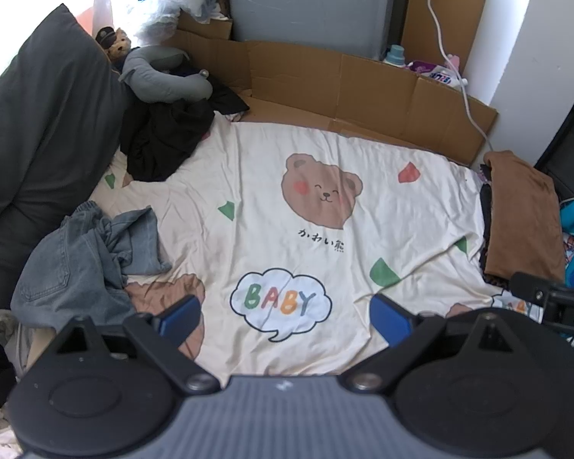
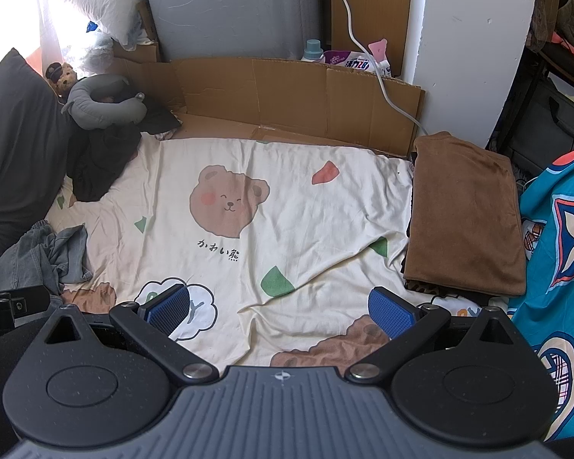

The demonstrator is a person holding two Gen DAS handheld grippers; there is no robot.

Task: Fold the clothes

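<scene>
Crumpled blue jeans (image 1: 84, 260) (image 2: 46, 256) lie at the left edge of the cream bear-print sheet (image 1: 294, 176) (image 2: 306, 199). A heap of black clothes (image 1: 164, 137) (image 2: 103, 164) sits at the back left. A folded brown garment (image 1: 524, 218) (image 2: 463, 218) tops a neat stack on the right. My left gripper (image 1: 285, 319) hovers open over the "BABY" print, nothing between its blue pads. My right gripper (image 2: 281, 308) is open above the sheet's front middle, just left of the brown stack, and holds nothing. The right gripper's body (image 1: 555, 298) shows at the left wrist view's right edge.
A dark grey pillow (image 1: 46, 130) lines the left side, with a grey neck pillow (image 1: 164, 76) and a small teddy bear (image 1: 114, 44) behind it. Flattened cardboard (image 1: 363, 88) runs along the back; a white cable (image 2: 379, 72) hangs over it. A blue patterned quilt (image 2: 558, 237) lies at the right.
</scene>
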